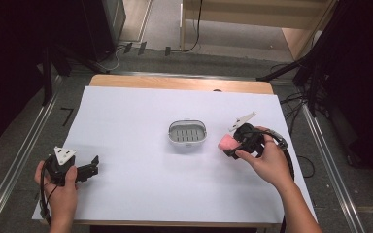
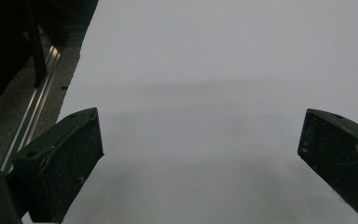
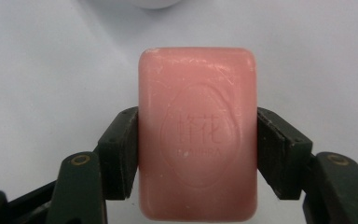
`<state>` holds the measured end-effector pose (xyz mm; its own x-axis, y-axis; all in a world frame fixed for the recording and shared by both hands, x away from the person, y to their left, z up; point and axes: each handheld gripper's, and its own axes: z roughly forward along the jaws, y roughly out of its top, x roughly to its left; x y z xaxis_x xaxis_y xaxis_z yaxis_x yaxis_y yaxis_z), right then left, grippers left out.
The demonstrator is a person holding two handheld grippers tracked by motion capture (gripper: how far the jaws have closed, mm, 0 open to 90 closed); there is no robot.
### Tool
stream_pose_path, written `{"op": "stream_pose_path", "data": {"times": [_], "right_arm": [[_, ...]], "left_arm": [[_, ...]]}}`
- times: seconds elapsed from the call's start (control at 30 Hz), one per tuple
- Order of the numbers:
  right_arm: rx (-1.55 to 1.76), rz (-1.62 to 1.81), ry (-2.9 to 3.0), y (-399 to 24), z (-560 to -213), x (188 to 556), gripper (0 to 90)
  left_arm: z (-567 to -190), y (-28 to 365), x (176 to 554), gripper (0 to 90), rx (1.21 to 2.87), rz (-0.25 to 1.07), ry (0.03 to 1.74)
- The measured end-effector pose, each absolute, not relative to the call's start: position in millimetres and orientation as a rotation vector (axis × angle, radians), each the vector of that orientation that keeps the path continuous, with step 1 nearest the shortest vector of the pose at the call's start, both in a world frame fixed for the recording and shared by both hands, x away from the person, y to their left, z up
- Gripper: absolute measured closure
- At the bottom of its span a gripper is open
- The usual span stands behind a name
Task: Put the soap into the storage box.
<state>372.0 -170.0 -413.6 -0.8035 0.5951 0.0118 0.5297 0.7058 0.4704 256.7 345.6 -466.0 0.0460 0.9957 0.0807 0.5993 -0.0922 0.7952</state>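
With the pink soap (image 3: 197, 135) clamped between my right tongs (image 1: 232, 144) and held just above the bench (image 1: 126, 194), I judge I'm mid-carry — the dish (image 1: 188, 134) sits just beside it, toward the middle. Next I need to bring the bar over the slotted tray, level it and ease it down before releasing. My left tongs (image 1: 93, 167) rest open and empty near the front corner — well apart, nothing blocks the way.

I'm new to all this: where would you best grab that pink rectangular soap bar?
Across its two long flat sides, near the middle, coming in along its length. The pink rectangular soap bar has straight parallel sides and rounded corners, and the right gripper is shut on it just so.
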Motion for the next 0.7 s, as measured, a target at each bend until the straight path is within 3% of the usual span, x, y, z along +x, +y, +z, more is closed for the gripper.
{"op": "stream_pose_path", "data": {"times": [0.7], "right_arm": [[0.682, 0.734, 2.822, -143.7, -403.8, 375.8, 38.7]], "left_arm": [[-466.0, 345.3, 256.9, 0.1, 1.757, 0.885, 1.610]]}}
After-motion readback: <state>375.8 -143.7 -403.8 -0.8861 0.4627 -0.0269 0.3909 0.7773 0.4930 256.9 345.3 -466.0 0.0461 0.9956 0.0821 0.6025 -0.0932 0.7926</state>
